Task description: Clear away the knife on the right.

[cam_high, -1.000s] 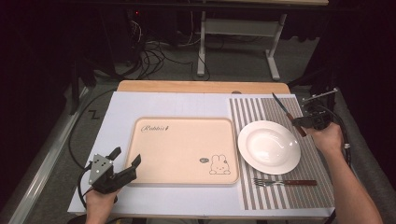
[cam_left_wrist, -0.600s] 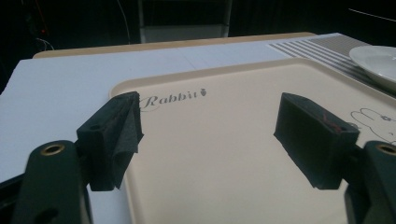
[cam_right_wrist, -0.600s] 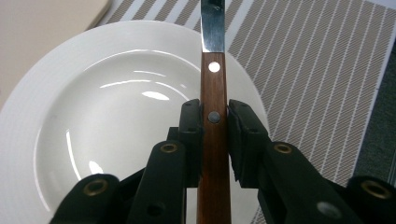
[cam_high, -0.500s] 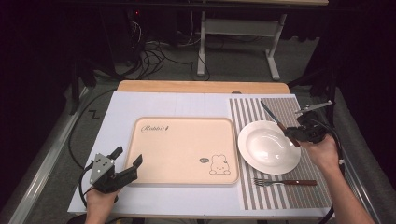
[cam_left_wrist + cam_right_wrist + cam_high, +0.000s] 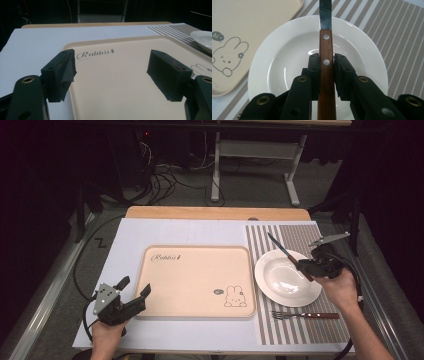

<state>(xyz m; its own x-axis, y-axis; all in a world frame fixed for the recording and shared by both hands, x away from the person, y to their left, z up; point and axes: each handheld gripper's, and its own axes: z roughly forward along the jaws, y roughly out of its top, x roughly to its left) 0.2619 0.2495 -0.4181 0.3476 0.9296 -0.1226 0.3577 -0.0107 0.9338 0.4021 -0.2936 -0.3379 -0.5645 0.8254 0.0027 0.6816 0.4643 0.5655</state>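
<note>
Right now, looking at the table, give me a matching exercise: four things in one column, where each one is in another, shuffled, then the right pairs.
Things:
1. knife
2. fork
3. plate
4. tray

Places:
A. on the striped mat, between the fork and the mat's far edge
B. clamped by its wooden handle in the right claw, above the plate
C. on the white board, left of the striped mat
D. flat on the striped mat, on the person's side of the plate

Pairs: 1-B, 2-D, 3-A, 4-C
</note>
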